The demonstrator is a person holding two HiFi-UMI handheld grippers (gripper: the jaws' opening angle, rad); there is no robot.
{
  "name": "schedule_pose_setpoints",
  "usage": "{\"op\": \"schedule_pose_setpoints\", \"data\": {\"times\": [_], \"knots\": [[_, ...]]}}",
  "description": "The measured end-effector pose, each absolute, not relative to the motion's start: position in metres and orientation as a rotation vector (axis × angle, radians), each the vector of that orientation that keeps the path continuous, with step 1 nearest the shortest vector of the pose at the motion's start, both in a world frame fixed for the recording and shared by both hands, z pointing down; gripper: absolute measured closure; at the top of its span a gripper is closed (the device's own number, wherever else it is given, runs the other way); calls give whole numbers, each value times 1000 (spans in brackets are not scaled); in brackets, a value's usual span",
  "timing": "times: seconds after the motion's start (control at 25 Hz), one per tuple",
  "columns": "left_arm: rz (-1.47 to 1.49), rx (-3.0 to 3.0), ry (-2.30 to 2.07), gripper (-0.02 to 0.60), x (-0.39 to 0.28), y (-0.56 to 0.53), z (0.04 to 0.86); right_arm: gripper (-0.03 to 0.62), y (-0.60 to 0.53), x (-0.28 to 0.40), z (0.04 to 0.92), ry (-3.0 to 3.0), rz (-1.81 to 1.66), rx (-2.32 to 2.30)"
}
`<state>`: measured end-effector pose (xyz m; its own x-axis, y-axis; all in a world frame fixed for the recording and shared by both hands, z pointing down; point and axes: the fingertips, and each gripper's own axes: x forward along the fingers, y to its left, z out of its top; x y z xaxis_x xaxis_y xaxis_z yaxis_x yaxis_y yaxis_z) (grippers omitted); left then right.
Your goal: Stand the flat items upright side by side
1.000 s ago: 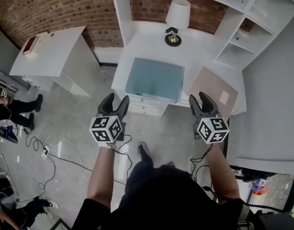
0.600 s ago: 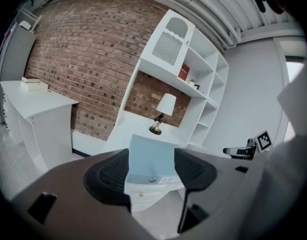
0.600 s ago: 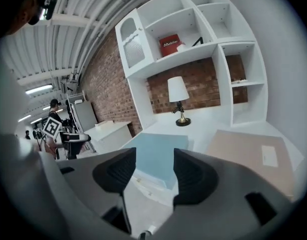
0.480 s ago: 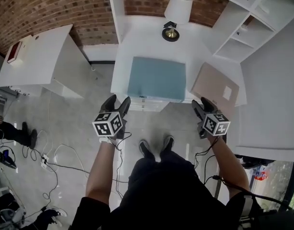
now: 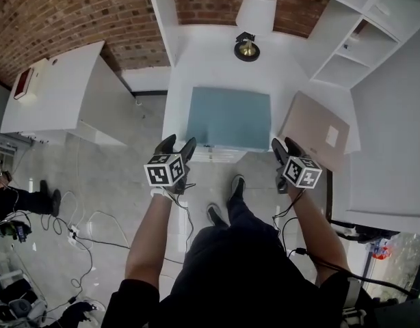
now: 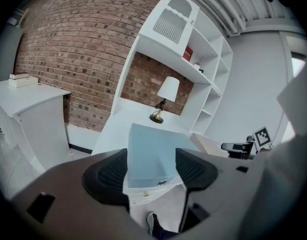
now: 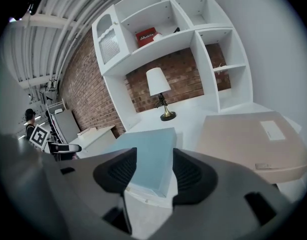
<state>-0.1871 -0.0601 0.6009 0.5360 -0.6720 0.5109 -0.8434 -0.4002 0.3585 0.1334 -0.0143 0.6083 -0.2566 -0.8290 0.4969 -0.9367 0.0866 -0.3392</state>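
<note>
Jaws of left gripper (image 5: 178, 143) and right gripper (image 5: 284, 145) stand apart, empty, just opened wider, near the worktop's (image 5: 210, 63) front edge. Blue item (image 5: 229, 118) and tan item (image 5: 312, 127) lie flat there, apart.

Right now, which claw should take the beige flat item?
Right, probably. The right claw, just opened wider and empty, sits by the near corner of the beige item. The left claw, also opening and empty, is across the blue item.
</note>
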Motion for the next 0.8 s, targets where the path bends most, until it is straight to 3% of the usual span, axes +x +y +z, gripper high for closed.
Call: {"op": "schedule_pose_setpoints", "data": {"times": [0.28, 0.48, 0.8], "knots": [[430, 2117, -1206, 279, -170, -96, 621, 358, -48, 128, 636, -2182, 987, 1730], [503, 2054, -1177, 267, -156, -117, 647, 284, -70, 118, 662, -2138, 1074, 1645], [653, 1975, -1103, 262, -139, -127, 682, 276, -83, 102, 694, -2084, 1259, 1484]]}}
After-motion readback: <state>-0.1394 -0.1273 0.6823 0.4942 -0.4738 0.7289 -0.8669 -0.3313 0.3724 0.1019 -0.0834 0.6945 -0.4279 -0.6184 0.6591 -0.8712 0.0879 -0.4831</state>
